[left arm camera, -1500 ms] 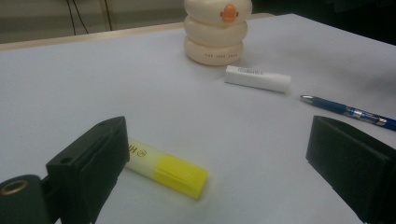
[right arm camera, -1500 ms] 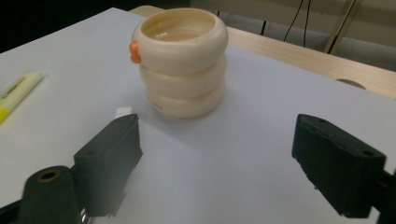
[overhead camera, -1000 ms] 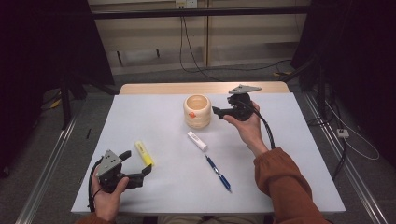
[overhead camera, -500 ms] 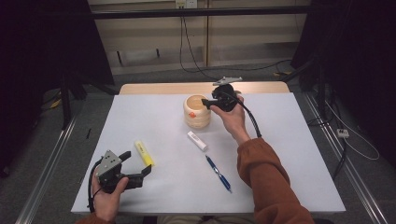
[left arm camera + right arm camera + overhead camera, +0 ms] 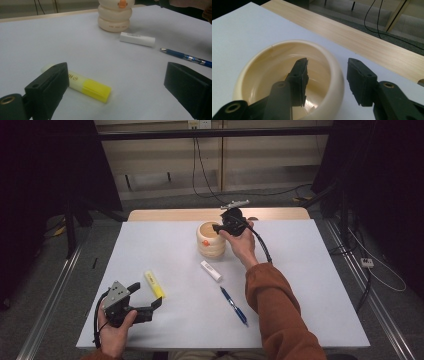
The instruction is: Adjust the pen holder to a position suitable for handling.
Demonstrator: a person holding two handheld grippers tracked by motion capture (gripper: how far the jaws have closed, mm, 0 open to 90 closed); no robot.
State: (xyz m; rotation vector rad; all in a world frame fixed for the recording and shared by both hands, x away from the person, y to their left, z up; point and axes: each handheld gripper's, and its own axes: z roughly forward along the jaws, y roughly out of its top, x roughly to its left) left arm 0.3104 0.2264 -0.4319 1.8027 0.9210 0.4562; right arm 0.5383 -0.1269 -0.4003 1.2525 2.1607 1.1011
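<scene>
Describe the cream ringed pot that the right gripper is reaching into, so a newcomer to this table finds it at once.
Start at the white table and look to its far middle, just in front of the bare wooden strip. There stands the cream pot of stacked rounded rings, open at the top, with the right gripper straddling its rim. Unlike the white tube, blue pen and yellow highlighter lying flat nearby, it stands upright and bears an orange mark.

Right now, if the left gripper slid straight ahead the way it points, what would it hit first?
Probably the highlighter. It lies on the table just ahead of the open left gripper, partly behind one jaw. The white tube and the pot sit farther along; depth is hard to judge.
</scene>
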